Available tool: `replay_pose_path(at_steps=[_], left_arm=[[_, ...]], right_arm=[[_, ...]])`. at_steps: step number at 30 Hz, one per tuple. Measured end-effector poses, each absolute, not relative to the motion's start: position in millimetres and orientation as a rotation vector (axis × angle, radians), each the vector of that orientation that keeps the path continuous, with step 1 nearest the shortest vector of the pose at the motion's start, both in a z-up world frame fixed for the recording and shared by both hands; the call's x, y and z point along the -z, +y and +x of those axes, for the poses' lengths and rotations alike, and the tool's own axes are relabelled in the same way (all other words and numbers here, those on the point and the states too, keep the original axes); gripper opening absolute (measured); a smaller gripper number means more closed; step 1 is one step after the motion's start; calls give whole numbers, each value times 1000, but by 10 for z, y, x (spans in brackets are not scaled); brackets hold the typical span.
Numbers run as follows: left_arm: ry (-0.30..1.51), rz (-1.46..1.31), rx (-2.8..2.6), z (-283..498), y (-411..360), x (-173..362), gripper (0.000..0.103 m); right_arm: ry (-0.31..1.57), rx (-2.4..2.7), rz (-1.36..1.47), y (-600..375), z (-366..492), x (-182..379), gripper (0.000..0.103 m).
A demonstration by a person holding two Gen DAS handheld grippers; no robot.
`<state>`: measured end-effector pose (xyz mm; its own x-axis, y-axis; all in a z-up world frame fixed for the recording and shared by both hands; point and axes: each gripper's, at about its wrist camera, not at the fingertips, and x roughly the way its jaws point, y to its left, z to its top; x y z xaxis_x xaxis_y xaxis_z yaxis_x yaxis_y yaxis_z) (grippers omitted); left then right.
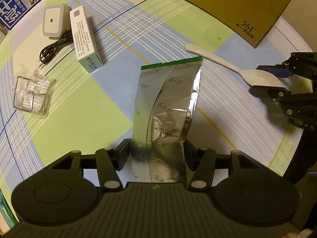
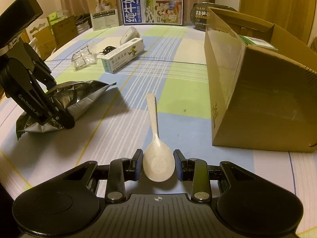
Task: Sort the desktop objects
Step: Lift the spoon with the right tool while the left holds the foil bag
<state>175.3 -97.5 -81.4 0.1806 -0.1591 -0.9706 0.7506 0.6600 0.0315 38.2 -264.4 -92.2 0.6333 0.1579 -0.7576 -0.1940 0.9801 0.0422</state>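
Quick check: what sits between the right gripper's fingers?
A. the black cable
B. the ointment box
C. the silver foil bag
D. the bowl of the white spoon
D: the right gripper has its fingers on either side of the white spoon at its bowl; the left gripper has the foil bag.

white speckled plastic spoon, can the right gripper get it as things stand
Probably yes: the right gripper already brackets the bowl of the white speckled plastic spoon on the checked tablecloth, with nothing between pads and bowl.
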Motion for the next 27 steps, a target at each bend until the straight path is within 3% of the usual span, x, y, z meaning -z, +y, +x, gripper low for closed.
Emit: replay_pose_path(at_steps=[16, 20, 27], left_arm=[[1238, 556, 711, 1832, -957, 849, 60], [1230, 549, 720, 1785, -973, 815, 47], [1219, 521, 710, 1751, -964, 802, 40]], right_arm=[[856, -196, -45, -2663, 384, 919, 32], [854, -197, -53, -2658, 378, 924, 33], [851, -191, -66, -2650, 375, 931, 31]])
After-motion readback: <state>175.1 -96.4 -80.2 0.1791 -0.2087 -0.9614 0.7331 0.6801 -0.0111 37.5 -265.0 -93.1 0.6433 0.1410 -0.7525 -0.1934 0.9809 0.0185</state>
